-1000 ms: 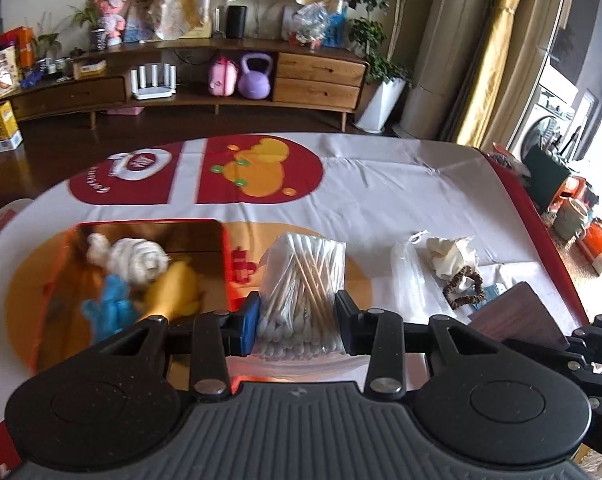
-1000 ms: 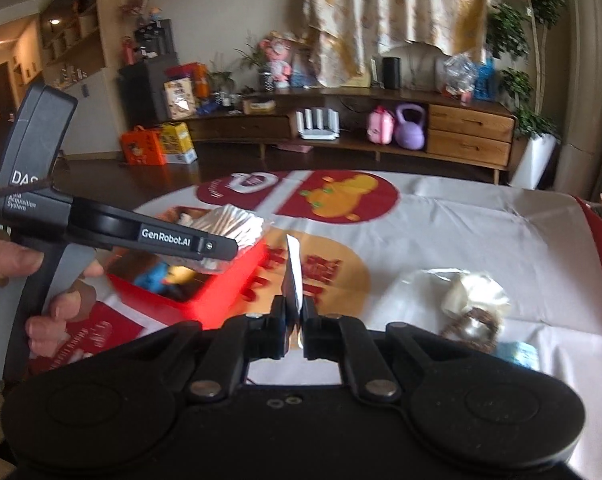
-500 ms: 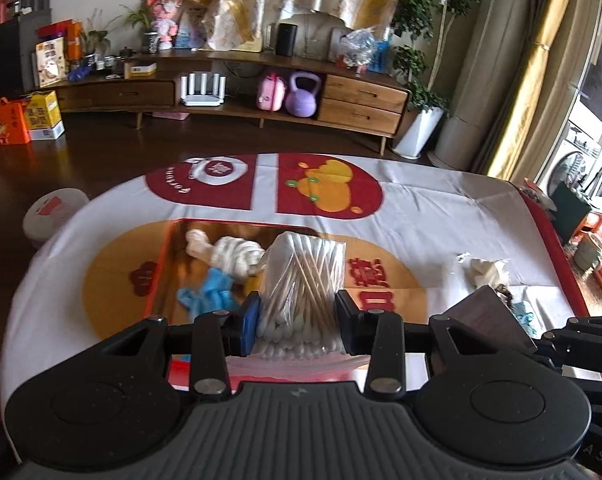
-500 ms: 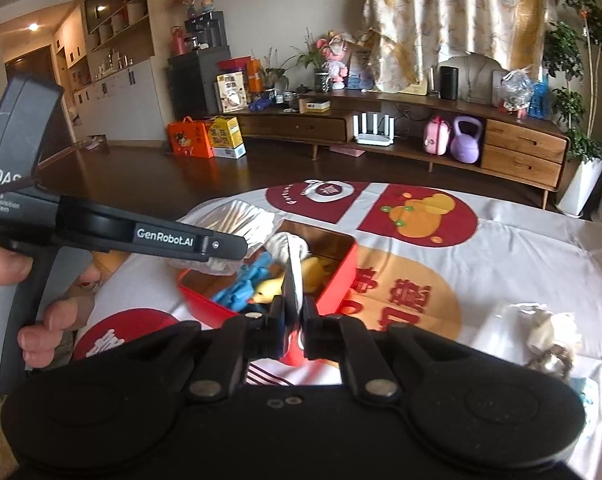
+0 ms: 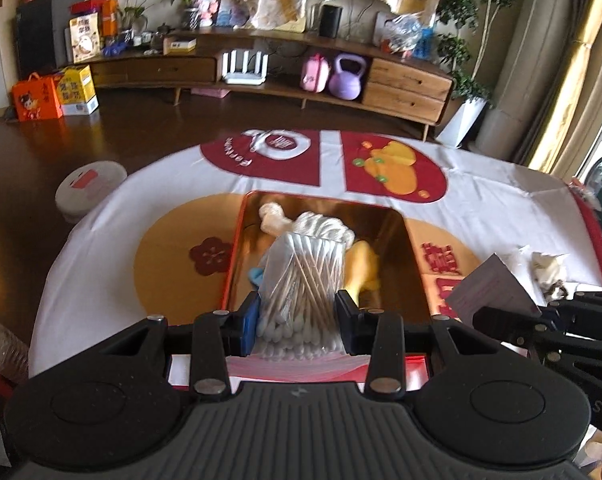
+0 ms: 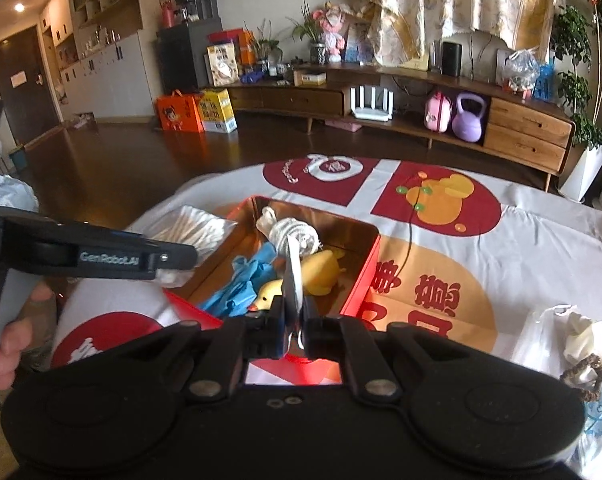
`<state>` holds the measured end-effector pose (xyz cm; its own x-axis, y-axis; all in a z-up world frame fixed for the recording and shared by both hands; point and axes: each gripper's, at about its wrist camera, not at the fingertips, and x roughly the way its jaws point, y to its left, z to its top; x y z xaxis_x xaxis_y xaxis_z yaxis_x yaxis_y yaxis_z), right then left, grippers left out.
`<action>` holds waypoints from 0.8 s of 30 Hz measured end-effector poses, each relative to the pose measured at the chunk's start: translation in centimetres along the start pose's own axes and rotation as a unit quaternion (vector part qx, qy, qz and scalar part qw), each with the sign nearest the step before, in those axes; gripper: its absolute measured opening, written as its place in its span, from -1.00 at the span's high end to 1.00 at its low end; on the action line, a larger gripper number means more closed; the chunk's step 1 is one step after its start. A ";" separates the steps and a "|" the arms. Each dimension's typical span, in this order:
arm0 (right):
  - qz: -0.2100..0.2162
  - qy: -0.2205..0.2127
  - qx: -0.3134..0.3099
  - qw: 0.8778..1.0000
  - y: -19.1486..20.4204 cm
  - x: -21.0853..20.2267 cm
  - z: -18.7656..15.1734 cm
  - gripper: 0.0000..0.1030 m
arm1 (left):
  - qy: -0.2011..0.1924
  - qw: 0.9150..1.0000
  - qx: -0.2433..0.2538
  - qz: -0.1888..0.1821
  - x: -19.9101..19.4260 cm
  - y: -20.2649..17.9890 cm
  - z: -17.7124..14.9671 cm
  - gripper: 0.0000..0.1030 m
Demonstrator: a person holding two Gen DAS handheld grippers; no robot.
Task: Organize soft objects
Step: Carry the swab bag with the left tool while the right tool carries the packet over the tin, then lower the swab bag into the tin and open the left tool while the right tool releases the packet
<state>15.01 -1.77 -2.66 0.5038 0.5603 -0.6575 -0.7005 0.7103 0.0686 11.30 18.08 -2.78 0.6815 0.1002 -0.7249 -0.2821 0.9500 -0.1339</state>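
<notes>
While the left tool (image 5: pixel 297 316) points down at a slant over the red box (image 5: pixel 237 248), its two pads squeeze a clear bag of cotton swabs (image 5: pixel 301 280) between them. The bag hangs above the open box, in front of the things inside. In the box lie a white bundle of rope (image 6: pixel 291 232), a blue glove (image 6: pixel 241 280) and a yellow toy duck (image 6: pixel 317 268). The box sits on the counter (image 6: pixel 541 248), which has a white cloth with red and orange shapes.

The right tool (image 6: pixel 293 320) also tilts down, just by the near side of the box. Its pads are closed on a thin flat card (image 6: pixel 293 280) that stands up on its edge. A person's hand (image 6: pixel 9 336) holds the left tool's handle at the left edge of the right view. On the right part of the counter lie a white cloth lump (image 6: pixel 585 336) and a bead bracelet (image 6: pixel 581 376), well apart from the box.
</notes>
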 end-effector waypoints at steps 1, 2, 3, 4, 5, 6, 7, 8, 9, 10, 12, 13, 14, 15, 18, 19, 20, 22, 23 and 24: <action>-0.003 0.003 0.000 1.000 0.1 0.5 0.0 0.86 | 0.003 1.000 0.000 0.002 0.4 0.2 0.0 0.26; -0.005 0.007 0.000 1.000 0.1 1.1 0.1 0.86 | 0.006 1.000 0.000 0.004 0.8 0.4 0.0 0.26; -0.007 0.011 0.002 1.000 0.1 1.6 0.2 0.86 | 0.008 1.000 0.003 0.008 1.2 0.5 0.0 0.26; -0.009 0.014 0.005 1.000 0.1 2.1 0.3 0.86 | 0.010 1.000 0.006 0.014 1.6 0.6 -0.1 0.26; -0.010 0.017 0.006 1.000 0.1 2.6 0.4 0.86 | 0.012 1.000 0.007 0.017 2.0 0.6 0.0 0.26; -0.012 0.020 0.008 1.000 0.1 3.1 0.5 0.86 | 0.013 1.000 0.009 0.020 2.4 0.6 0.0 0.26; -0.015 0.022 0.007 1.000 0.0 3.6 0.6 0.86 | 0.013 1.000 0.010 0.022 2.8 0.6 0.0 0.26; -0.017 0.025 0.006 1.000 0.1 4.1 0.6 0.86 | 0.014 1.000 0.011 0.023 3.2 0.6 0.1 0.26; -0.019 0.027 0.005 0.999 0.1 4.4 0.6 0.85 | 0.015 1.000 0.013 0.024 3.6 0.6 0.1 0.26; -0.021 0.029 0.005 0.999 0.0 4.8 0.7 0.84 | 0.016 0.999 0.014 0.025 4.0 0.6 0.2 0.26; -0.023 0.035 0.003 0.999 0.0 5.6 0.6 0.84 | 0.019 0.999 0.018 0.026 4.7 0.3 0.3 0.26; -0.024 0.038 0.002 0.999 0.1 6.0 0.7 0.83 | 0.021 0.999 0.021 0.027 5.1 0.1 0.4 0.26; -0.025 0.041 0.000 0.999 0.1 6.3 0.6 0.82 | 0.022 0.999 0.026 0.028 5.5 -0.2 0.5 0.26; -0.026 0.044 -0.002 0.999 0.1 6.7 0.6 0.82 | 0.022 0.999 0.030 0.028 5.8 -0.4 0.7 0.26; -0.027 0.052 -0.007 0.998 0.2 7.5 0.5 0.82 | 0.024 0.999 0.037 0.029 6.6 -1.0 1.0 0.26; -0.028 0.053 -0.008 0.998 0.2 7.7 0.4 0.82 | 0.024 0.999 0.036 0.029 6.9 -1.1 1.2 0.25; -0.027 0.055 -0.009 0.998 0.2 7.9 0.3 0.82 | 0.024 0.999 0.035 0.029 7.1 -1.0 1.3 0.25; -0.027 0.058 -0.010 0.998 0.2 8.2 0.2 0.81 | 0.027 0.999 0.035 0.031 7.7 -1.1 1.4 0.25; -0.026 0.059 -0.012 0.998 0.3 8.3 0.2 0.79 | 0.029 0.998 0.035 0.032 7.9 -1.0 1.4 0.25; -0.027 0.059 -0.013 0.998 0.3 8.4 0.1 0.77 | 0.031 0.998 0.036 0.032 8.2 -1.0 1.3 0.25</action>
<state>19.06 3.19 -8.05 0.4781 0.4665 -0.7441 -0.6881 0.7255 0.0128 18.06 18.34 -7.65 0.6197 0.1449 -0.7714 -0.2733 0.9611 -0.0391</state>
